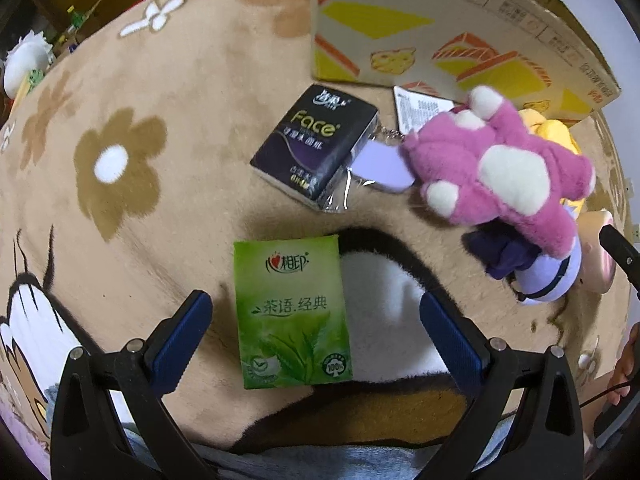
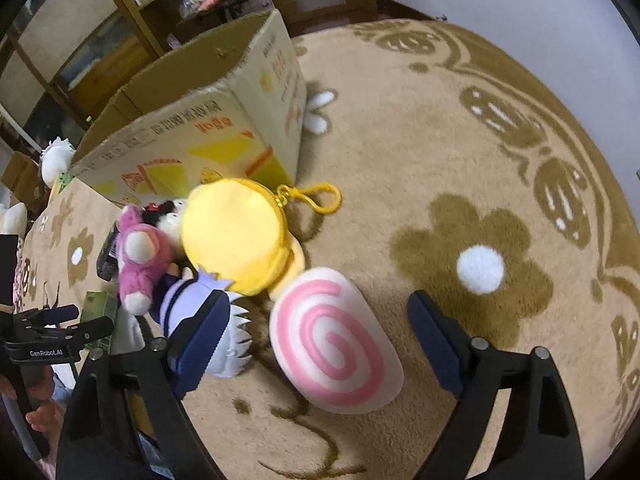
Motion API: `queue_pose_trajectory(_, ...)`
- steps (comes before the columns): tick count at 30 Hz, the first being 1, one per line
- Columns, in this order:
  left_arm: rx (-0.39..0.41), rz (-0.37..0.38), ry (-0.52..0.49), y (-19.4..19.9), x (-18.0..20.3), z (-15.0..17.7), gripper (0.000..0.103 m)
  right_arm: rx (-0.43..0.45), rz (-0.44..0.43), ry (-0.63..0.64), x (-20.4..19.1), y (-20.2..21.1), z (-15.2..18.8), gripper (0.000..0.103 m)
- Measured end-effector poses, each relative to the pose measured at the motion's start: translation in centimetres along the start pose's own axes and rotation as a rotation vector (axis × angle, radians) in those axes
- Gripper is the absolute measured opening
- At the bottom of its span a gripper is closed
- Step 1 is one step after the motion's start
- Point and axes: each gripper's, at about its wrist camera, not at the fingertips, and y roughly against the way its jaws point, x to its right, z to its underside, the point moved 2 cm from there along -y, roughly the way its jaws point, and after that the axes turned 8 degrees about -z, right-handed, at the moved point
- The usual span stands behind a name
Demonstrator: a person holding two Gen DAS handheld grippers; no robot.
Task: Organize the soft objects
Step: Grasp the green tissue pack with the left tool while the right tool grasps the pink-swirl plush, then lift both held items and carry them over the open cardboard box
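Two tools spread (neither pinching): left tool (image 1: 316, 332) astride green tissue pack (image 1: 292, 312), lengthwise between fingers.

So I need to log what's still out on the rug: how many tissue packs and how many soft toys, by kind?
Tissue packs: 2, the green pack and the dark Face pack.
Soft toys clearly seen: 4, the pink plush, the purple-and-white plush, the yellow plush and the pink-swirl plush.
Total: 6. The pile may hide more.
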Motion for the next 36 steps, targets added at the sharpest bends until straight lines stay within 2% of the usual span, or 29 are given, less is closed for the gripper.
queue_pose_trajectory(2,-0.016,0.009,0.008,-0.4,-0.2,0.0,0.099,-0.022,-0.008,-0.012,0.3,-0.3,0.1,0.085)
queue_pose_trajectory(5,-0.07,0.017,0.01,-1.9,-0.4,0.0,0.079,-0.051,-0.011,-0.029,0.6,-0.7,0.3,0.079)
queue_pose_trajectory(7,-0.102,0.024,0.008,-2.6,-0.4,0.2,0.075,-0.058,-0.006,-0.039,0.8,-0.9,0.2,0.079)
queue_pose_trajectory(9,-0.11,0.011,0.007,-3.1,-0.4,0.2,0.061,-0.06,-0.004,-0.043,0.9,-1.0,0.2,0.079)
queue_pose_trajectory(10,-0.111,0.006,0.01,-3.2,-0.5,0.1,0.057,-0.062,0.0,-0.041,0.9,-1.0,0.1,0.077)
queue_pose_trajectory(11,-0.113,0.003,0.014,-3.2,-0.7,-0.1,0.055,-0.064,0.002,-0.038,0.9,-1.1,0.1,0.066)
queue_pose_trajectory(16,-0.055,-0.001,0.013,-2.8,-0.9,-0.1,0.054,-0.064,-0.005,-0.023,0.7,-1.1,0.1,0.055)
queue_pose_trajectory(19,0.054,-0.041,0.016,-0.7,-0.9,0.0,0.053,-0.045,-0.011,-0.008,0.5,-0.7,0.1,0.05)
queue_pose_trajectory(21,0.177,-0.054,0.025,1.6,-1.2,0.0,0.053,-0.021,0.0,0.02,-0.1,-0.3,0.0,0.048)
queue_pose_trajectory(26,0.417,-0.08,0.052,6.2,-1.8,0.3,0.053,0.095,-0.009,0.115,-2.2,2.1,0.0,0.042)
queue_pose_trajectory(30,0.565,-0.097,0.069,10.2,-2.5,2.0,0.053,0.218,-0.03,0.188,-4.0,4.6,-0.3,0.041)
queue_pose_trajectory(33,0.662,-0.132,0.055,12.2,-1.9,2.1,0.053,0.293,-0.047,0.22,-5.6,6.1,-0.7,0.041)
queue_pose_trajectory(36,0.732,-0.123,0.046,15.0,-1.5,2.5,0.053,0.368,-0.044,0.251,-7.7,7.4,-1.0,0.041)
